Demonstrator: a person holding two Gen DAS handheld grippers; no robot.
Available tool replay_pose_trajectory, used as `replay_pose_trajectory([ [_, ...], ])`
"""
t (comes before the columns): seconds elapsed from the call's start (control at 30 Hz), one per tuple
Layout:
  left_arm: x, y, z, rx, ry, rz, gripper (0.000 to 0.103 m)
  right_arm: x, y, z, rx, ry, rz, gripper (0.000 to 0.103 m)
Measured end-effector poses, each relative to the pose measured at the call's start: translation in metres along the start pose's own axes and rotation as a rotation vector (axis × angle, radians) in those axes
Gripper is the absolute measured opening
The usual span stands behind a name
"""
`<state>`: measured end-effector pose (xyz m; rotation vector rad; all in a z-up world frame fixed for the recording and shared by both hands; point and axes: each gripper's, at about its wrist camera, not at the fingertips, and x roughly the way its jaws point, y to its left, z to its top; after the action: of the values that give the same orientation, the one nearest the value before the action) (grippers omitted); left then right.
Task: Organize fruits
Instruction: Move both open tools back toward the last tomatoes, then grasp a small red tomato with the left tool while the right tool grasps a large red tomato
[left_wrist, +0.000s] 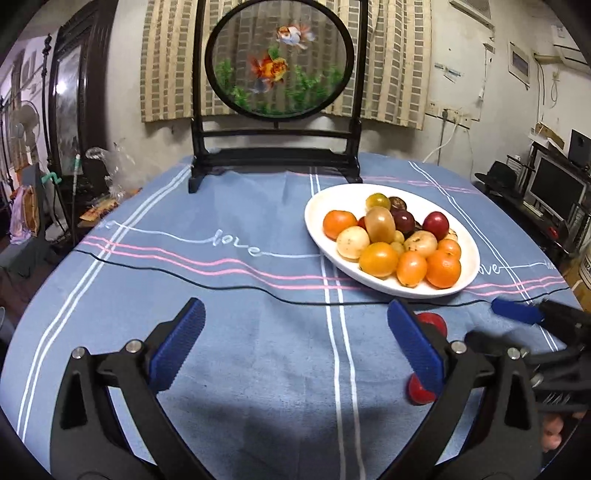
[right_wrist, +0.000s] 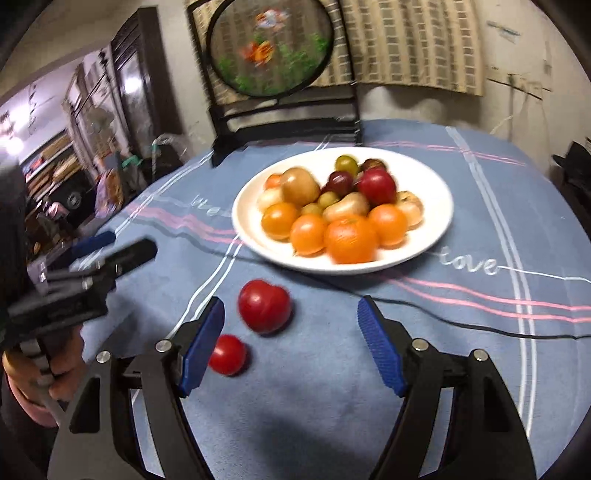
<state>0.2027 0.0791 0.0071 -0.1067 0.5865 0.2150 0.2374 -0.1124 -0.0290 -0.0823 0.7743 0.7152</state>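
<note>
My right tongs (right_wrist: 291, 345) stand apart, empty, over the blue-clothed tabletop (right_wrist: 461, 350). A large red fruit (right_wrist: 264, 305) lies between their tips; a small red fruit (right_wrist: 227, 354) touches the pad at 9 o'clock. The white plate (right_wrist: 436, 206) of fruit sits at 12 o'clock. My left tongs (left_wrist: 295, 343) gape, empty.

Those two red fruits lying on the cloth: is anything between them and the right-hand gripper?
Nothing visible. The larger red fruit sits on open cloth ahead of the right gripper, whose jaws stand open and empty; the smaller red fruit lies beside its left finger.
</note>
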Motion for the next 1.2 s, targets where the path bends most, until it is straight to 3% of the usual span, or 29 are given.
replay_pose_trajectory([
  [0.17,-0.006,-0.004,0.0,0.026,-0.021,-0.003,0.101,0.025,0.004,0.002,0.004,0.062,0.037,0.068],
  [0.37,-0.008,-0.006,0.0,0.034,-0.028,-0.004,0.101,0.042,0.01,0.005,-0.015,0.089,0.017,0.067],
  [0.57,-0.007,-0.002,0.002,0.014,-0.02,-0.011,0.101,0.053,0.011,0.006,-0.016,0.115,0.031,0.044],
  [0.7,-0.006,0.0,0.002,0.002,-0.011,-0.021,0.101,0.047,0.013,0.005,-0.021,0.106,0.024,0.043],
  [0.83,-0.002,-0.004,0.0,0.012,0.022,-0.061,0.101,0.024,0.005,0.006,0.015,0.052,0.041,0.043],
  [1.0,0.004,-0.034,-0.014,0.141,0.101,-0.203,0.1,-0.008,-0.01,0.003,0.044,-0.022,0.031,0.043],
  [1.07,0.006,-0.049,-0.021,0.21,0.122,-0.225,0.097,-0.016,-0.019,0.001,0.068,-0.034,0.034,0.043],
  [1.2,0.014,-0.07,-0.033,0.293,0.172,-0.246,0.075,-0.024,-0.029,0.0,0.099,-0.046,0.027,0.043],
])
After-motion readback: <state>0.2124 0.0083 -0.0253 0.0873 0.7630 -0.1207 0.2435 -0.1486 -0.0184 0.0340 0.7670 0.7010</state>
